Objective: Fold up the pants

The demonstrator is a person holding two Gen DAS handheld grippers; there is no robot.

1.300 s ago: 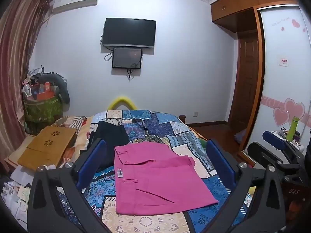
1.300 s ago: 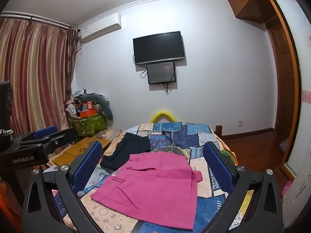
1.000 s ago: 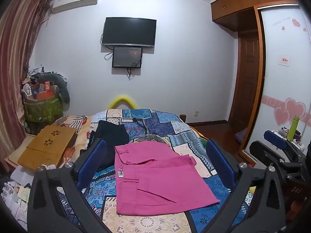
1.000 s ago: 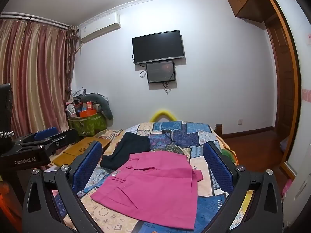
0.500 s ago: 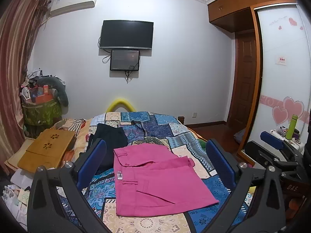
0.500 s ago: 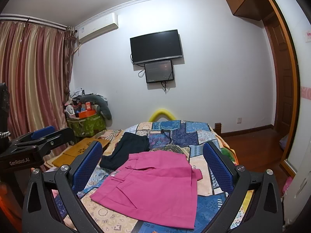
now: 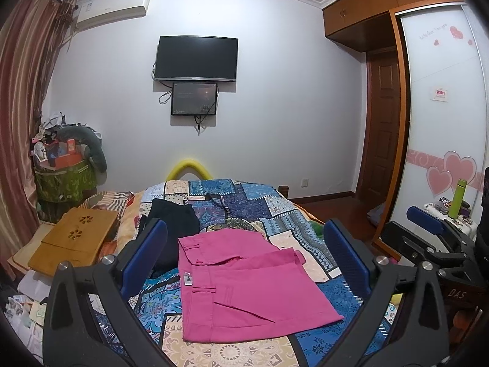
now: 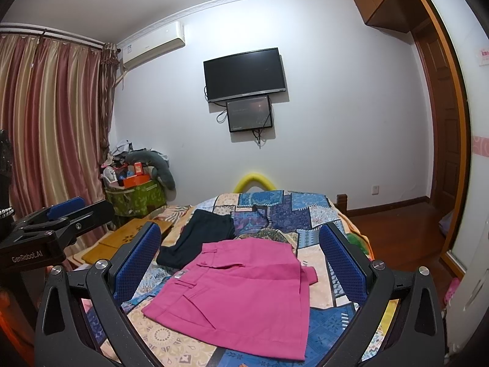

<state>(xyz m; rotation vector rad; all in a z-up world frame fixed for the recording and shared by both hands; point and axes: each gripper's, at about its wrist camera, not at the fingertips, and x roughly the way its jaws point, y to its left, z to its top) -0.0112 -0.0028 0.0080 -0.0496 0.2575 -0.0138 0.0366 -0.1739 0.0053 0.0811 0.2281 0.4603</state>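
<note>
I hold both grippers up above the near end of the bed (image 7: 262,202), and neither touches anything. My left gripper (image 7: 244,250) has its blue pads (image 7: 143,255) spread wide, with nothing between them. My right gripper (image 8: 241,260) is spread just as wide and is empty too. In the left view I can see my right gripper off to the right side (image 7: 428,238), and in the right view my left gripper shows at the left edge (image 8: 55,226).

The pink pants (image 7: 244,281) lie flat on the patchwork bedspread, folded into a compact, roughly square shape. The waistband with its belt loops and a small white tag (image 7: 187,281) faces the left side of the bed. One bit of pink cloth sticks out past the folded edge on the right side (image 8: 308,273). From the right view the pants (image 8: 238,290) sit between my pads, lower than them and apart from them.

Just behind the pink pants, toward the left, a dark garment (image 7: 174,229) lies on the bed, touching or nearly touching their far edge. A wooden lap desk (image 7: 73,241) rests beside the bed on the left. A black TV (image 7: 197,58) hangs on the far wall with a smaller screen (image 7: 194,98) under it.
</note>
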